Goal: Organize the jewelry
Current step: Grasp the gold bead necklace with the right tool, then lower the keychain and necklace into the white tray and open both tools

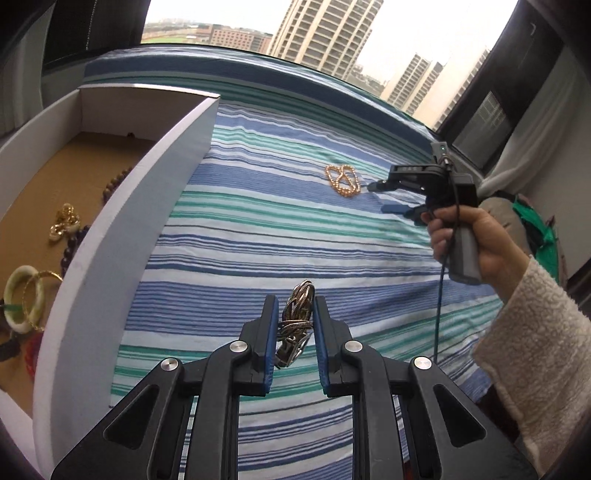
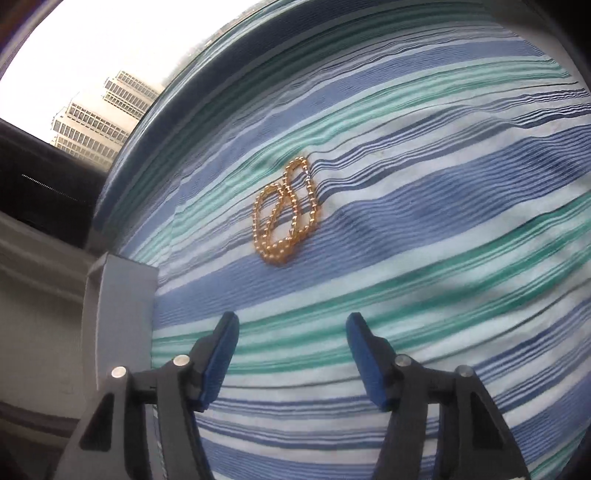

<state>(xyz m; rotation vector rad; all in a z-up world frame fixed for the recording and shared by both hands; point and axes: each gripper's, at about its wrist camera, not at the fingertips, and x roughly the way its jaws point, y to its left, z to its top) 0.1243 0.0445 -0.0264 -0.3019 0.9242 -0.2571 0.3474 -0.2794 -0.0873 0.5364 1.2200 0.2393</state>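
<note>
Left gripper (image 1: 294, 295): squeezing a tangled silvery chain (image 1: 295, 325).
Right gripper (image 2: 291, 321): open, nothing inside.
Bead chain (image 2: 286, 214): gold, tiny round balls, looped.
Bed cover (image 2: 424, 229): soft, blue-green stripes.
Box (image 1: 122, 236): white cardboard.

No text, label, brand, number or sign can be read in either view; the small pale marks on the black body of the right tongs (image 1: 382, 197) are too blurred to make out

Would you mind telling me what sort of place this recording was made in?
Probably a bedroom in a high-rise flat: a striped bedspread covers the surface, a window overlooks tower blocks, and a curtain hangs beside it.
</note>
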